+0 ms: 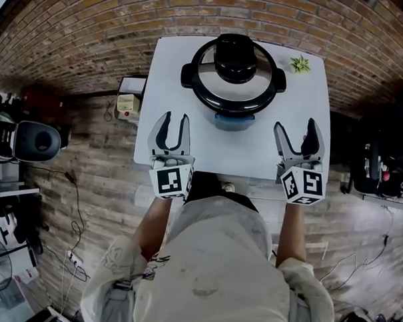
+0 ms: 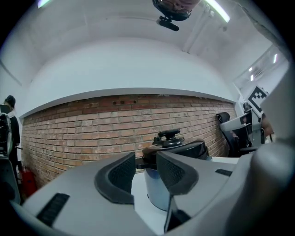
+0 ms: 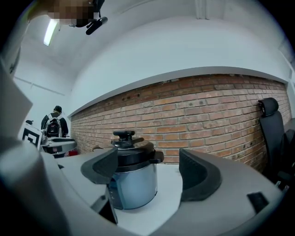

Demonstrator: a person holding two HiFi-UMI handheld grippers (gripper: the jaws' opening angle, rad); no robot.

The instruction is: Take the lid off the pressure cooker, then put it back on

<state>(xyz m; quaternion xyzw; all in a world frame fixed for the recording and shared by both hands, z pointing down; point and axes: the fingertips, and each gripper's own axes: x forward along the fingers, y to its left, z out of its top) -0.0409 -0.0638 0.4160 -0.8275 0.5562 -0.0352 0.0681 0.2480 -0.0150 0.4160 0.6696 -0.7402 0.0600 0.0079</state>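
Note:
A pressure cooker (image 1: 233,81) with a blue-grey body stands at the far middle of a white table (image 1: 269,143). Its black and steel lid (image 1: 236,65) sits on it, with a black knob on top. The cooker (image 2: 173,170) shows ahead and to the right in the left gripper view, and the cooker (image 3: 131,177) ahead and to the left in the right gripper view. My left gripper (image 1: 172,122) hovers over the near left of the table, open and empty. My right gripper (image 1: 297,131) hovers over the near right, open wide and empty. Neither touches the cooker.
A small green plant (image 1: 300,63) sits at the table's far right corner. A brick wall (image 3: 207,115) runs behind the table. A low stand with a small appliance (image 1: 128,104) is left of the table, and an office chair (image 3: 272,133) stands to the right.

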